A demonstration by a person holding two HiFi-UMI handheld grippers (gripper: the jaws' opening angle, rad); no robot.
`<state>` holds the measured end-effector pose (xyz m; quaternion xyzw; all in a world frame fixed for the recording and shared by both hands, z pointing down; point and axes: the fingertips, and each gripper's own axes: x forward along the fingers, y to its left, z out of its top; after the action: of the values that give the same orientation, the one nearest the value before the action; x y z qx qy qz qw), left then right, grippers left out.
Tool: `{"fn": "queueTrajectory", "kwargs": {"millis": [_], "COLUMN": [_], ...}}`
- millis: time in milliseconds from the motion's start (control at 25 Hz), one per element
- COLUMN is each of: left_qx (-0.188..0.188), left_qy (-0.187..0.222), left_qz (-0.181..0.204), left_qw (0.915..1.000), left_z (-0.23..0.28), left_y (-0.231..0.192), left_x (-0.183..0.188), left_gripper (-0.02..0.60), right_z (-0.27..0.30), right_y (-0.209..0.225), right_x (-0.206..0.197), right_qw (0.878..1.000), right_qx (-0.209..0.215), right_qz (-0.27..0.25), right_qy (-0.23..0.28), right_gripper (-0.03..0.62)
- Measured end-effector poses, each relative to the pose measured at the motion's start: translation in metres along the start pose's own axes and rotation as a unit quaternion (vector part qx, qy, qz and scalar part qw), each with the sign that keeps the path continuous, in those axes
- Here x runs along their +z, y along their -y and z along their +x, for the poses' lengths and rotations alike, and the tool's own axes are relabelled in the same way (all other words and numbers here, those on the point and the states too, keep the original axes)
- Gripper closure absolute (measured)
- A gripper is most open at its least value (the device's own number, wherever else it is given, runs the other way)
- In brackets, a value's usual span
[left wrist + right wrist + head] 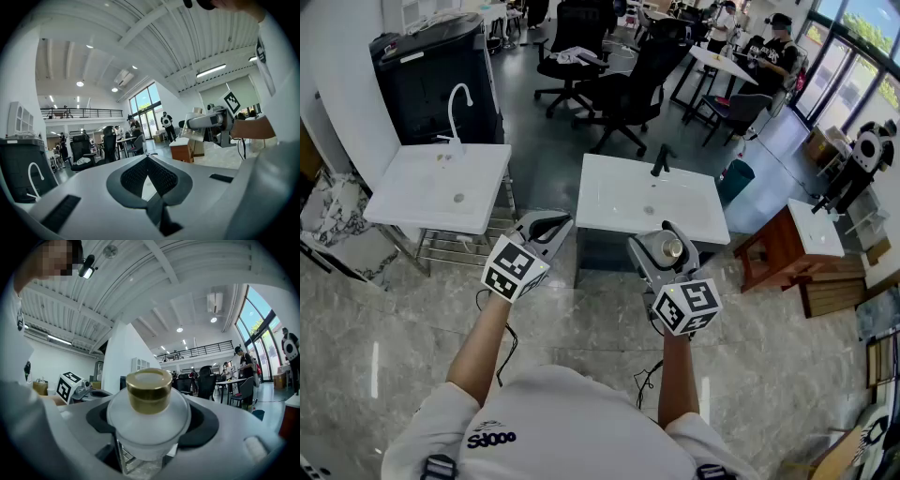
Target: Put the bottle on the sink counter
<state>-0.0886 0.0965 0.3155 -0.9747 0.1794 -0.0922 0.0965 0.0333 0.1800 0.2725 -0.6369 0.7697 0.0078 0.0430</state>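
Gripping the gold-capped bottle [149, 397] upright, the right hand-held gripper [664, 244] hovers short of the sink surface [614, 214]; setting it down remains. The left hand-held gripper [549, 225] is closed, empty.

Right gripper [149, 430] jaws set wide, pads closed on bottle [149, 394]: gold cap up, frosted white shoulder, clear body below. Bottle upright, centred between jaws. Left gripper [93, 392] low at left, marker cube showing. Background: office chairs [206, 380], mezzanine railing [197, 351], windows [258, 329] right.
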Motion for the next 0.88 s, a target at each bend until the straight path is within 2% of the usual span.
{"fn": "queueTrajectory", "kwargs": {"millis": [200,520,880], "left_qx": [-0.001,0.002,0.022], "left_qy": [-0.002,-0.004,-0.009], "left_qz": [0.0,0.0,-0.009], "left_qw": [1.0,1.0,0.9997], "left_z": [0.006,0.01,0.019], "left_y": [0.0,0.003,0.009], "left_x": [-0.001,0.001,0.001], "left_gripper": [0.577,0.577,0.577], "right_z": [0.003,0.002,0.001], "right_y": [0.005,0.003,0.017], "right_x": [-0.002,0.0,-0.008], "right_qw": [1.0,0.999,0.999], "right_qx": [0.002,0.032,0.043], "right_qz": [0.0,0.018,0.011], "right_qy": [-0.002,0.003,-0.015], "right_gripper": [0.246,0.246,0.246]}}
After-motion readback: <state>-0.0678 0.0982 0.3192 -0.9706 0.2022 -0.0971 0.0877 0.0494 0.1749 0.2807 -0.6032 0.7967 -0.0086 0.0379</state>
